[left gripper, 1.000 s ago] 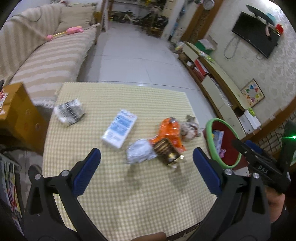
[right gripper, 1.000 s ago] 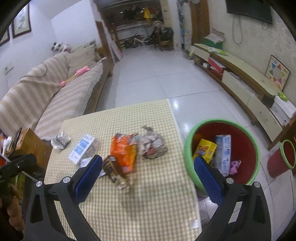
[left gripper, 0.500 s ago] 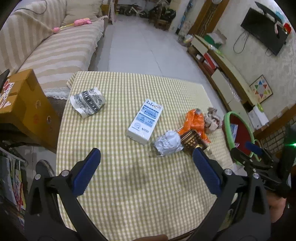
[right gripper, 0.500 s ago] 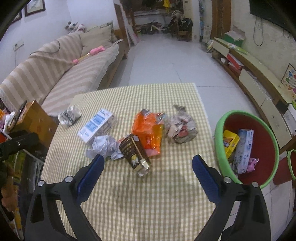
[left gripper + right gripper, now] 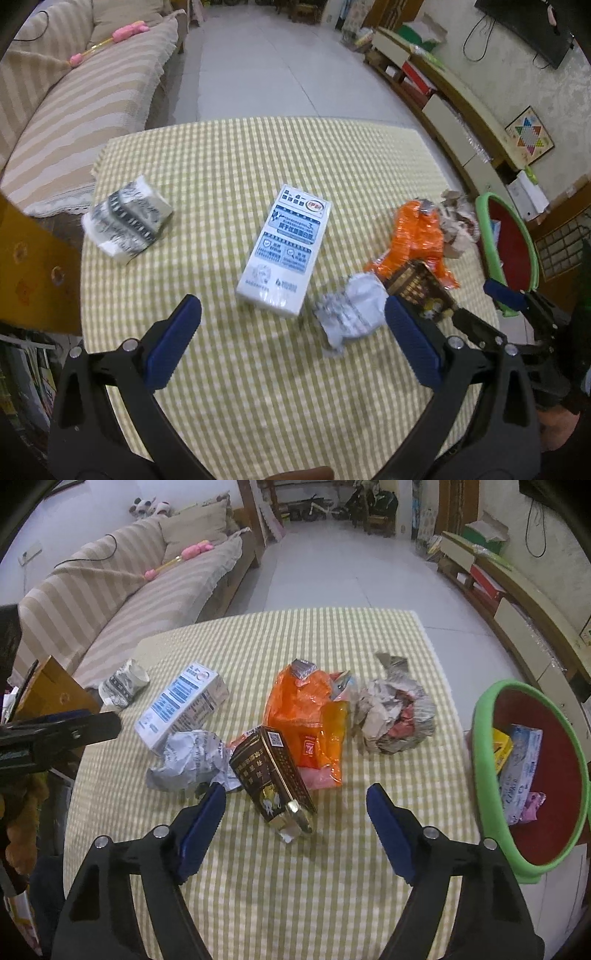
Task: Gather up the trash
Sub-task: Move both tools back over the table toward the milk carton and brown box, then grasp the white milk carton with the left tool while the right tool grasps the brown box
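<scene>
Trash lies on a yellow checked table: a white-blue carton, a crumpled white paper, a dark brown box, an orange bag, a crumpled brown paper wad and a black-white wrapper. My left gripper is open, just short of the carton. My right gripper is open, with the brown box between its fingers' line.
A red bin with a green rim stands off the table's right edge and holds several packets. A striped sofa is at the back left, a brown cardboard box at the left, a TV cabinet on the right.
Both grippers have moved forward and down toward the table, so the trash looks larger. The left one has swung left, onto the carton. Both have stayed open.
</scene>
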`<state>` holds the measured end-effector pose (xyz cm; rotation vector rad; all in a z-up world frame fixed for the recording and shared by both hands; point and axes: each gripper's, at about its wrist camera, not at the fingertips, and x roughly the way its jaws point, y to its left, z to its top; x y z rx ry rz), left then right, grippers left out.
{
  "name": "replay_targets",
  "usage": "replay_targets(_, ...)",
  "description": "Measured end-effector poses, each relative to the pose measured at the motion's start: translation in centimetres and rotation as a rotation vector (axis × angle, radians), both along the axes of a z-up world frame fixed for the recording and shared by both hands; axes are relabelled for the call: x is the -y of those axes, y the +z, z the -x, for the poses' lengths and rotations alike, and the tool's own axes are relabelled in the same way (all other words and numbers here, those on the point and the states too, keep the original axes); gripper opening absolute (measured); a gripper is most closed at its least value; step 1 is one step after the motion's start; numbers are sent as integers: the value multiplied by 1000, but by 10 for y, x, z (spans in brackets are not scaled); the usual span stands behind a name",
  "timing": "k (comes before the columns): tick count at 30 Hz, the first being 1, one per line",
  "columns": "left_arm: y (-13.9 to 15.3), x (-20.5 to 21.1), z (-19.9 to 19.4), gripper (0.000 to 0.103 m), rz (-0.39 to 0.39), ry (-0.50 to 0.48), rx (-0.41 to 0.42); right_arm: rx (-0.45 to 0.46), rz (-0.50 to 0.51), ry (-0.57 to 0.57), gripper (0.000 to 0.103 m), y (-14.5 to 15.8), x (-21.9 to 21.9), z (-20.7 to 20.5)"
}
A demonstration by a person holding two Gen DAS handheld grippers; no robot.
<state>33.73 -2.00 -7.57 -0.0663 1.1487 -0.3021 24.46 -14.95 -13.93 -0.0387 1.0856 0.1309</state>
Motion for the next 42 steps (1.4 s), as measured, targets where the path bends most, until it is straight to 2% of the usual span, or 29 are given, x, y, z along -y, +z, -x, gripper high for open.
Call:
replay_targets(7,-30,14,-32,97,-22,-28,-52,-40,-2,-1,70,-19,0,-17)
replay_targets(11,-41,20,-43,92,-31,-46,-66,-63,-9,8,63,-28,0,-22)
replay_targets(14,-47,19,-50,88,-30,-45,-75,-73,-5,13,62,-35,-1,-23)
replay_targets(18,-59,20,-58,71,-29,-43,-106,-69,1,16,62,-35,-3,-22)
replay_targets(20,-64,18,-61,64,-35,-36,-118,-68,2,20,58,-34,-5,-20)
replay_targets(21,-64,17,-62,58,-35,-34,-120,-67,3,23,54,-33,-6,-19)
replay_targets(23,-64,12,-64,58,-16,-25,-126,-58,11,23,47,-31,-7,-17)
replay_targets(26,-61,4,-61,57,-2,-14,-121,-53,11,24,28,-27,-5,-14)
replay_targets(29,-57,-5,-57,57,5,-4,-115,-62,-8,23,22,-24,-5,-12)
replay_targets(33,-41,-18,-50,57,13,24,-79,-65,-30,13,14,-17,-1,-4)
replay_targets(37,-26,-28,-31,57,14,46,-46,-64,-51,10,13,-10,1,6)
replay_targets(41,-17,-35,-15,57,19,65,-33,-94,-147,-5,12,-5,10,15)
replay_targets(42,-13,-39,-8,57,19,68,-30,-93,-137,-8,12,-5,10,15)
